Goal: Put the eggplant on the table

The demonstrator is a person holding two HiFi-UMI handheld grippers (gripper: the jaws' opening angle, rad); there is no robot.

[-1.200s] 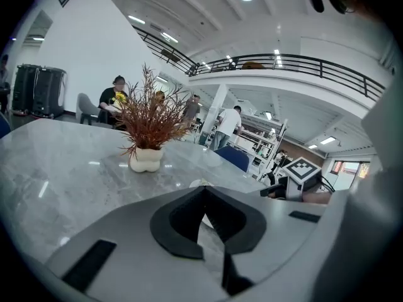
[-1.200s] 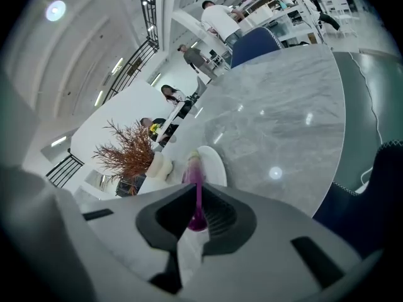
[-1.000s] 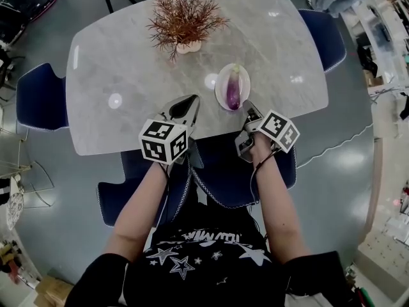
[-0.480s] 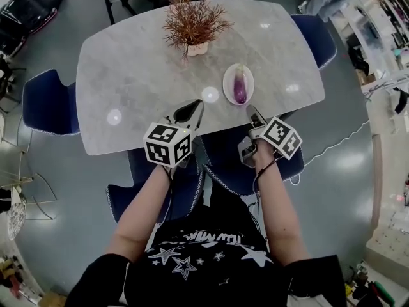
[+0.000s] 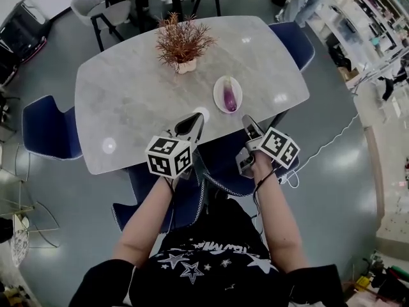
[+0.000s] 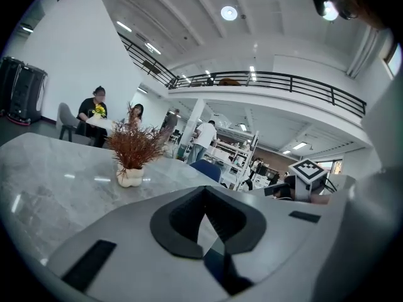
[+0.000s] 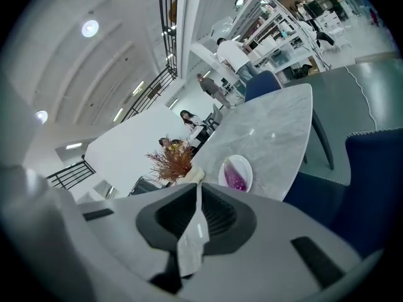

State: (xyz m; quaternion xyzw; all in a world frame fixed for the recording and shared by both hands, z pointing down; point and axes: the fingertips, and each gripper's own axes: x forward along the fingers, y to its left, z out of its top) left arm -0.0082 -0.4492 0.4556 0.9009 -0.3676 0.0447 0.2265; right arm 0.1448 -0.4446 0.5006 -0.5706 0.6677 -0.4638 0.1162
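1. Both grippers are empty. The left gripper (image 6: pixel 203 197) has its jaws pressed together at the tips with nothing between them. The right gripper (image 7: pixel 196 197) is the same, jaws closed on each other. They hang side by side over the near edge of the table (image 5: pixel 128 107), above a blue chair (image 5: pixel 223 165).

2. The bit that matters is the eggplant (image 5: pixel 229 96). It lies ahead of the jaws, out over the tabletop, and it's not on the table itself yet. It sits in a small plate (image 5: pixel 217 94). From the right gripper it's straight ahead and a touch to the left. From the left gripper it's off to the right, clearly further. So I'd say the right hand is the obvious one to go.

3. Its long axis runs roughly away from the person, near end to far end, with only a slight tilt. My guess is the jaws have to open first and then close across the narrow width, not end to end.

4. The eggplant is small, slim and glossy purple, paler at the far tip. Looks smooth and rounded, so probably a bit slippery and prone to rolling.

5. The plate is white, oval and shallow, and looks glazed. It might skid if nudged.

6. The tabletop is grey with a marble look, has rounded corners and is shiny enough to throw back the ceiling lights.

7. Further back there's a plant (image 5: pixel 182 43), dry reddish-brown sprigs in a little white pot, well apart from the plate.
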